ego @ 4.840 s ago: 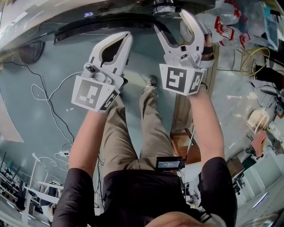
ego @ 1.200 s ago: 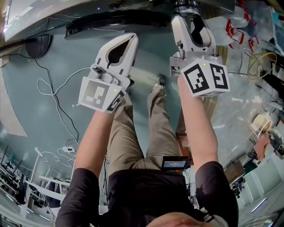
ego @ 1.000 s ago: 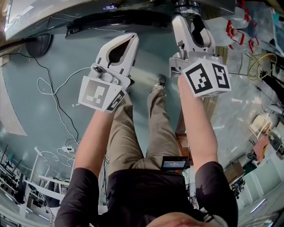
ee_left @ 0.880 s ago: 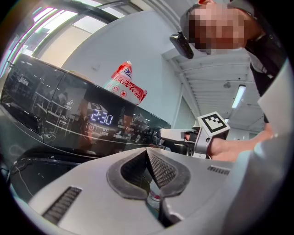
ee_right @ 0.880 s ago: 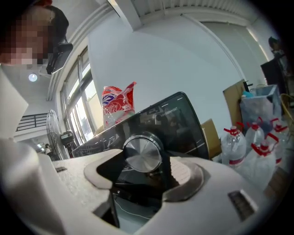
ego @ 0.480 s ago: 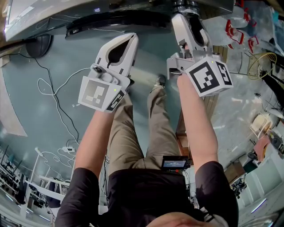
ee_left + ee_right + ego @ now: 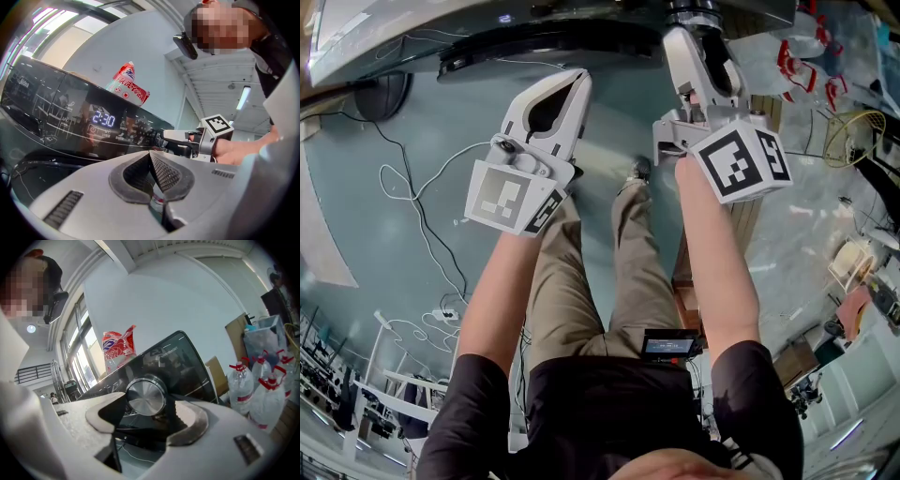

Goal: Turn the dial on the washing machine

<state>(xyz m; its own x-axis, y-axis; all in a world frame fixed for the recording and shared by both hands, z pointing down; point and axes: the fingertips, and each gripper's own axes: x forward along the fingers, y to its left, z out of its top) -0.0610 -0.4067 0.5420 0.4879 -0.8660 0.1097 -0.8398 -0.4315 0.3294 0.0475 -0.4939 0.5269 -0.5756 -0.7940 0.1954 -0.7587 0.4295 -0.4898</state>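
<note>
The washing machine's black control panel (image 7: pixel 70 117) shows a lit display (image 7: pixel 103 119). Its round silver dial (image 7: pixel 146 397) sits between the jaws of my right gripper (image 7: pixel 146 400), with the pads pressed on its two sides. In the head view the same dial (image 7: pixel 694 11) is at the top edge, and the right gripper (image 7: pixel 698 39) reaches up to it with its marker cube rolled over. My left gripper (image 7: pixel 574 82) hangs to the left below the machine's door (image 7: pixel 544 42), shut on nothing, its pads (image 7: pixel 161 171) touching.
A red and white bag (image 7: pixel 127 86) lies on top of the machine. Water bottles with red caps (image 7: pixel 262 385) stand to the right of it. A white cable (image 7: pixel 403 197) trails over the floor at left. A wooden stool (image 7: pixel 689 300) is by my right leg.
My right gripper has rolled a little further clockwise on the dial, its marker cube tilting over. The left gripper has not moved.
</note>
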